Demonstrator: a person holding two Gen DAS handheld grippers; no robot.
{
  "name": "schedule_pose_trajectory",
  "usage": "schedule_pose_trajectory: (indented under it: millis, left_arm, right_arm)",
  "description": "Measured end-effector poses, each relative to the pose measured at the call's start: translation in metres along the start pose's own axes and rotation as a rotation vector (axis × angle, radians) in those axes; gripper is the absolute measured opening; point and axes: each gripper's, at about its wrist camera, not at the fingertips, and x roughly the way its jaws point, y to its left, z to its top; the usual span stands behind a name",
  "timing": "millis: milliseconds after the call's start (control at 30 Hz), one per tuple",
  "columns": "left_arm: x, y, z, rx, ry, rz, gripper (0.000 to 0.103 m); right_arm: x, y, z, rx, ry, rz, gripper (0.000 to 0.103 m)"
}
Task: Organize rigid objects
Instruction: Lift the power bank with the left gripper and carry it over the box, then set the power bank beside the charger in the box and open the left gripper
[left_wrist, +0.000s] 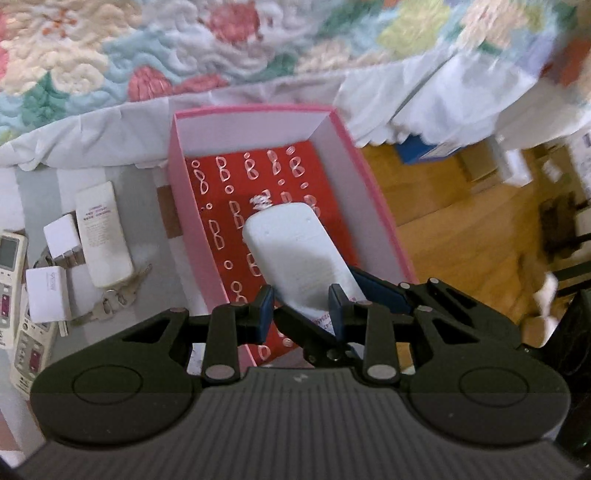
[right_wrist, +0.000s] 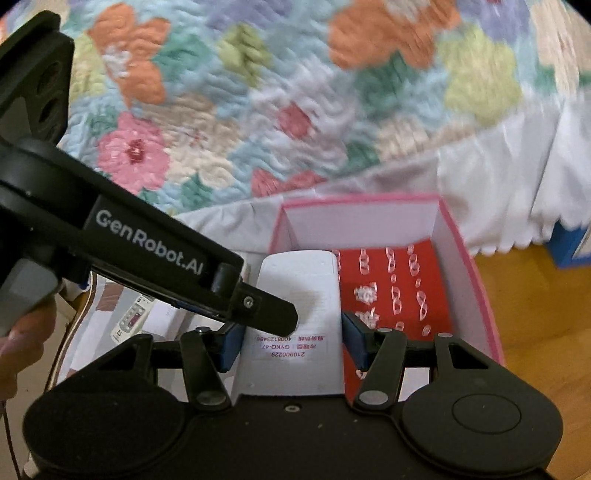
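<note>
Left wrist view: left gripper (left_wrist: 301, 301) fingers pinch the near end of a white plastic remote (left_wrist: 291, 254), back side up, over the pink cardboard box with red patterned floor (left_wrist: 255, 114); more remotes, adapters and keys at 9 o'clock. Right wrist view: right gripper (right_wrist: 293, 341) fingers pinch the same remote (right_wrist: 295, 295) by its sides at the box's (right_wrist: 476, 266) 9 o'clock wall.

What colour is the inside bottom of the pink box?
Red, patterned with pale loop shapes; the box floor shows best in the left wrist view.
</note>
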Motion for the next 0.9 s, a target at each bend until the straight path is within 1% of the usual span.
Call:
schedule_pose_trajectory:
  millis: [100, 200, 233, 300, 500, 667, 767, 833, 867, 900]
  left_arm:
    - [0.018, -0.005, 0.0, 0.015, 0.024, 0.039, 0.03]
    - [0.032, -0.007, 0.002, 0.011, 0.045, 0.037, 0.03]
    - [0.037, -0.008, 0.002, 0.013, 0.053, 0.042, 0.03]
    - [0.049, -0.011, 0.003, 0.024, 0.071, 0.066, 0.03]
    - [0.077, -0.013, 0.003, 0.023, 0.132, 0.103, 0.03]
    - [0.09, -0.022, -0.003, 0.066, 0.144, 0.148, 0.03]
    - [0.094, -0.025, -0.003, 0.076, 0.142, 0.152, 0.03]
    - [0.095, -0.028, -0.001, 0.088, 0.126, 0.164, 0.027]
    - [0.095, -0.029, -0.001, 0.093, 0.122, 0.158, 0.025]
    - [0.097, -0.028, -0.001, 0.085, 0.127, 0.146, 0.025]
  right_arm:
    - [0.015, -0.017, -0.007, 0.064, 0.034, 0.033, 0.062]
    - [0.021, -0.023, -0.011, 0.068, 0.057, 0.018, 0.062]
    - [0.024, -0.027, -0.014, 0.088, 0.063, 0.022, 0.062]
    - [0.031, -0.035, -0.016, 0.114, 0.083, 0.029, 0.062]
    - [0.049, -0.046, -0.026, 0.155, 0.16, 0.025, 0.062]
    - [0.055, -0.048, -0.032, 0.164, 0.205, 0.006, 0.062]
    - [0.057, -0.047, -0.033, 0.155, 0.213, -0.02, 0.062]
    - [0.058, -0.049, -0.032, 0.159, 0.214, -0.03, 0.062]
    - [0.058, -0.05, -0.031, 0.154, 0.215, -0.04, 0.061]
    - [0.059, -0.05, -0.031, 0.146, 0.217, -0.05, 0.061]
